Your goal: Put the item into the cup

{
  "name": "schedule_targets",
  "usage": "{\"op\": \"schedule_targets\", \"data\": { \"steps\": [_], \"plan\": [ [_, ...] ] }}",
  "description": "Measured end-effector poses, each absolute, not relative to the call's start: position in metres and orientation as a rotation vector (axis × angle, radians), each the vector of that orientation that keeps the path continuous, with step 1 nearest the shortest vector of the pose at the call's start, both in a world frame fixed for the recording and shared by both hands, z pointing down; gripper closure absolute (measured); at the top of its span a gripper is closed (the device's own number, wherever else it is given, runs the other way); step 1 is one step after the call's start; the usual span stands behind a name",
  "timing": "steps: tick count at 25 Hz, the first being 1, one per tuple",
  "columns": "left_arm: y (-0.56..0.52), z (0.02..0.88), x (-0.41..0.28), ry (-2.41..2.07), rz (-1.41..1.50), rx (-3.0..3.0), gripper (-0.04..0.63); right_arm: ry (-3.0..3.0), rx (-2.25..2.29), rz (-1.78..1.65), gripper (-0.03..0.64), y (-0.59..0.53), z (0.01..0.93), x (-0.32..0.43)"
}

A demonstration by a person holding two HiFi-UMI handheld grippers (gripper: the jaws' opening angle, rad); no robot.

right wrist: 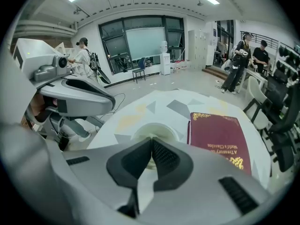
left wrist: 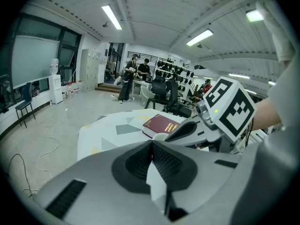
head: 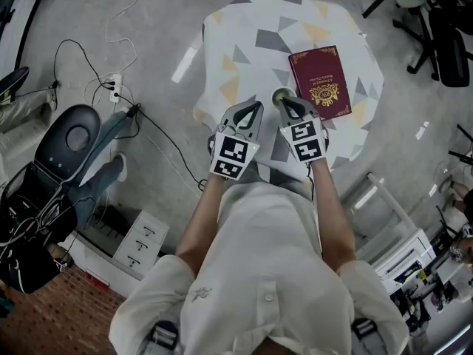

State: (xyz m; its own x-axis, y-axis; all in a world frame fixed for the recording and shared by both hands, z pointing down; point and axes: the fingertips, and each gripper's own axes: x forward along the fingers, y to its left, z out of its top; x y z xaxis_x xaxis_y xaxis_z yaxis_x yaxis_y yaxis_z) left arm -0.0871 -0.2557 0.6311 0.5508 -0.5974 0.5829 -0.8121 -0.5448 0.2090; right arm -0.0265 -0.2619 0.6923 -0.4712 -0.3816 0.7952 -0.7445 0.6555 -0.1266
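On the small round tabletop (head: 251, 28), under a white cloth patterned with grey and yellow triangles, a dark red book (head: 320, 82) with gold print lies flat toward the right side. A pale cup (head: 281, 93) stands upright just beside the book's near left corner. The person stands at the near edge with both arms stretched forward, holding the two tools side by side, low over the cloth. The right tongs (right wrist: 151, 140) have their jaws pressed together at the tips, with nothing clamped between them. Their tips sit at the near side of the cup, whose rim shows directly behind them in the right gripper view; whether they touch it cannot be told. The left tongs (left wrist: 151, 143) are drawn together too, ribbed black pads meeting on nothing, and they point over the cloth just left of the cup. Each tool carries a marker cube (head: 235, 156) at its rear, facing up toward the head camera. What the cup holds cannot be made out, nor can the item meant for it be told. Left of the tabletop, on the grey floor, cables run to a power strip (head: 113, 85), with a black and grey chair (head: 74, 135) nearby. A white drawer unit (head: 140, 242) stands nearer the person.
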Motion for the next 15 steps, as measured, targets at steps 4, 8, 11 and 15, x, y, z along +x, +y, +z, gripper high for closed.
{"op": "schedule_targets", "data": {
  "steps": [4,8,11,15],
  "plan": [
    [-0.254,0.628,-0.090,-1.147,0.625,2.331,0.581,-2.092,0.874,0.590,0.597,-0.262,0.692,-0.028],
    [-0.253,0.626,-0.092,-1.156,0.621,2.333,0.581,-2.086,0.885,0.576,0.578,-0.263,0.690,-0.028],
    [-0.251,0.623,-0.094,-1.164,0.616,2.338,0.581,-2.085,0.891,0.566,0.574,-0.262,0.688,-0.028],
    [-0.252,0.617,-0.096,-1.173,0.609,2.350,0.581,-2.090,0.903,0.546,0.571,-0.261,0.682,-0.027]
  ]
}}
